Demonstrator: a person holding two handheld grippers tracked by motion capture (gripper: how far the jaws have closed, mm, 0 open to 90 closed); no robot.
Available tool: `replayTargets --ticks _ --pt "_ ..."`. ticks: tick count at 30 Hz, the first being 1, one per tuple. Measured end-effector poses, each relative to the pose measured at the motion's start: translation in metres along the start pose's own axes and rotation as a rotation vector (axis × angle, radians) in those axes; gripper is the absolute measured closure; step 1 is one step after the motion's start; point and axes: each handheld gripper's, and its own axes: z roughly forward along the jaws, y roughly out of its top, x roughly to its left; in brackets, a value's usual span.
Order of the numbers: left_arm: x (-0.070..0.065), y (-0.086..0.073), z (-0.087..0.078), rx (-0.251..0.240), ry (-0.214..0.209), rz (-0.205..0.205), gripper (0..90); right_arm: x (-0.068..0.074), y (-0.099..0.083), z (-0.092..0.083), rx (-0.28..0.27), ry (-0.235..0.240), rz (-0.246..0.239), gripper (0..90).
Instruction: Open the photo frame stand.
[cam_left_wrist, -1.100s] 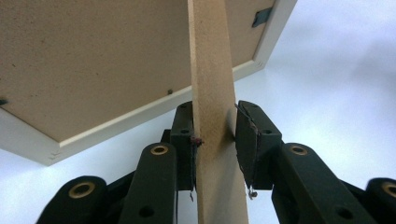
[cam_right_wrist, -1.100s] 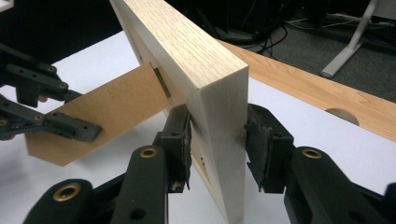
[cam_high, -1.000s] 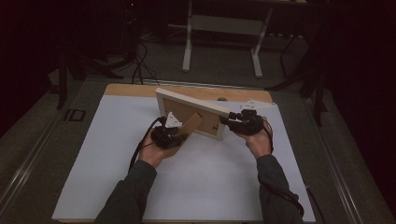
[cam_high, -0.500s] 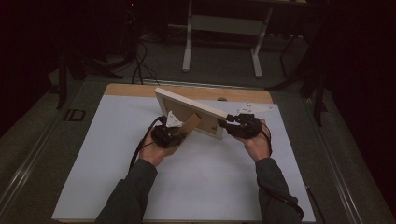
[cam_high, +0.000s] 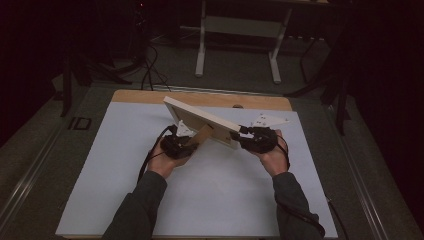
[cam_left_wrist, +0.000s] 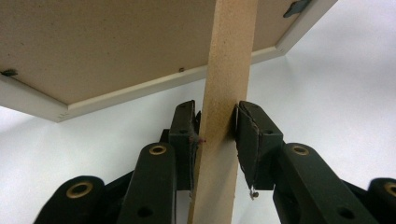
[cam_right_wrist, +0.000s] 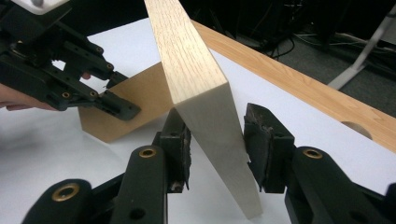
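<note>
A light wooden picture frame (cam_high: 200, 119) stands tilted above the white mat, its brown back (cam_left_wrist: 93, 42) turned toward me. Its brown easel strut (cam_high: 202, 135) hangs down from the back. My left gripper (cam_high: 192, 140) is shut on that strut (cam_left_wrist: 224, 70), both pads pressing its sides (cam_left_wrist: 218, 126). My right gripper (cam_high: 242, 135) is shut on the frame's right end, with the pale edge (cam_right_wrist: 196, 70) wedged between its jaws (cam_right_wrist: 217, 140). In the right gripper view the left gripper (cam_right_wrist: 116, 105) reaches onto the strut (cam_right_wrist: 135, 102) from the left.
A white mat (cam_high: 215, 200) covers most of the wooden table, whose bare far edge (cam_high: 150, 96) has a small hole (cam_high: 238, 106). Beyond the table a metal stand's legs (cam_high: 200, 50) and cables lie on the dark floor.
</note>
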Motion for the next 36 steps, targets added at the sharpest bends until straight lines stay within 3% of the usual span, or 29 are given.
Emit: replayTargets --ticks 13,22,36 --pt "-0.003 -0.004 0.001 0.007 0.006 0.01 65.9 0.006 -0.002 0.0 -0.001 0.006 -0.019 60.6" --pt "-0.004 -0.004 0.0 0.0 0.009 0.011 56.7 0.003 -0.009 -0.001 -0.017 0.017 0.022 58.2" --pt "0.002 -0.009 -0.008 -0.02 0.018 -0.011 52.3 0.003 -0.019 -0.011 -0.049 0.007 0.052 52.3"
